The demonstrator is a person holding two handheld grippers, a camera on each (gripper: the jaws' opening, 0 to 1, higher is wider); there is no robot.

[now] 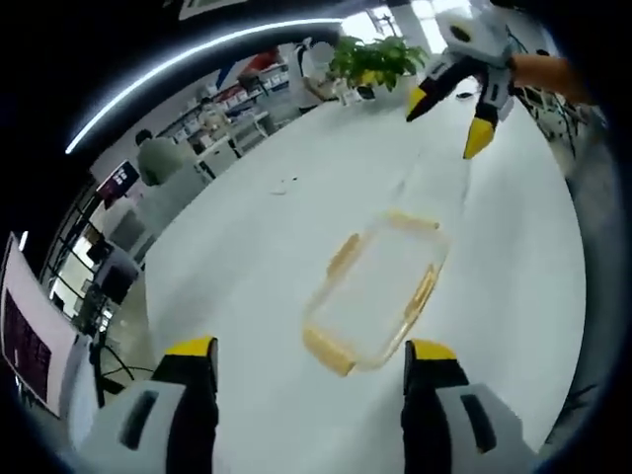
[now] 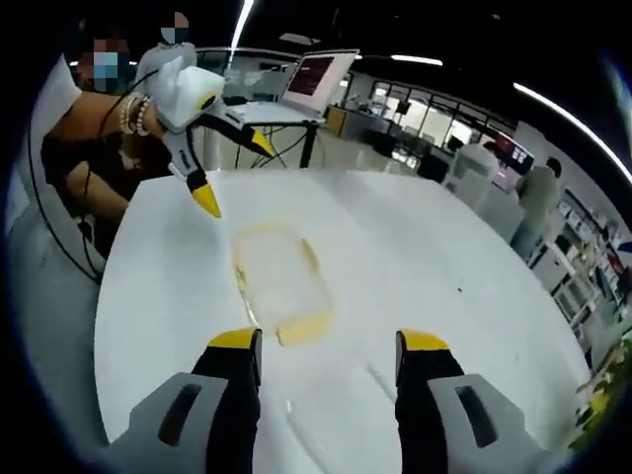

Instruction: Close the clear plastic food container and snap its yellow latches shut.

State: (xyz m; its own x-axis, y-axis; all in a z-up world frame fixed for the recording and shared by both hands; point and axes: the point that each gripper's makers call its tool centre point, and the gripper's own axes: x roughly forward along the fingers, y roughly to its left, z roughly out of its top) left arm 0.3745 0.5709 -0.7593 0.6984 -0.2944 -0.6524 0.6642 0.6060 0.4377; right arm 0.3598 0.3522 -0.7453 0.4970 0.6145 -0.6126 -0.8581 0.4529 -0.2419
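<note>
Clear container [image 1: 377, 291] (yellow latches [image 1: 344, 255]) on table [image 1: 257, 267]

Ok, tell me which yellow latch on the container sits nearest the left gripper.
The short-end latch of the clear container, closest to the left gripper. The long-side latches lie farther up, and the other end latch faces the right gripper.

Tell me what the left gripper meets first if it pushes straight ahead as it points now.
Most likely the clear container, lying on the white table just beyond the open left gripper; depth is unclear.

White-grey left tongs [image 1: 311, 351] and right tongs [image 2: 329, 346], black jaws, yellow tips, beaded bracelets [image 2: 133, 114]
</note>
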